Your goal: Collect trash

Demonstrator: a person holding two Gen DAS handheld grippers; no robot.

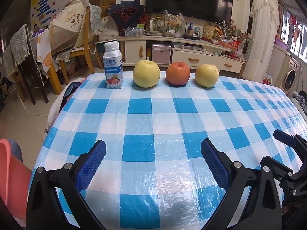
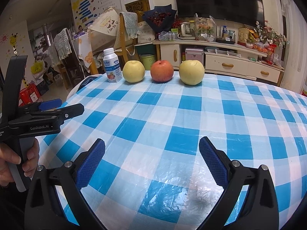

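Note:
A white yogurt bottle (image 1: 113, 66) with a blue label stands upright at the far left of the checked table (image 1: 153, 126); it also shows in the right wrist view (image 2: 112, 68). My left gripper (image 1: 153, 147) is open and empty, low over the near part of the table, well short of the bottle. My right gripper (image 2: 152, 145) is open and empty, to the right of the left one. The left gripper also shows from the side in the right wrist view (image 2: 63, 106).
A yellow apple (image 1: 146, 73), a red apple (image 1: 178, 73) and another yellow apple (image 1: 207, 75) stand in a row right of the bottle. A pink bin edge (image 1: 11, 172) shows at the table's near left. Chairs and a TV cabinet stand behind the table.

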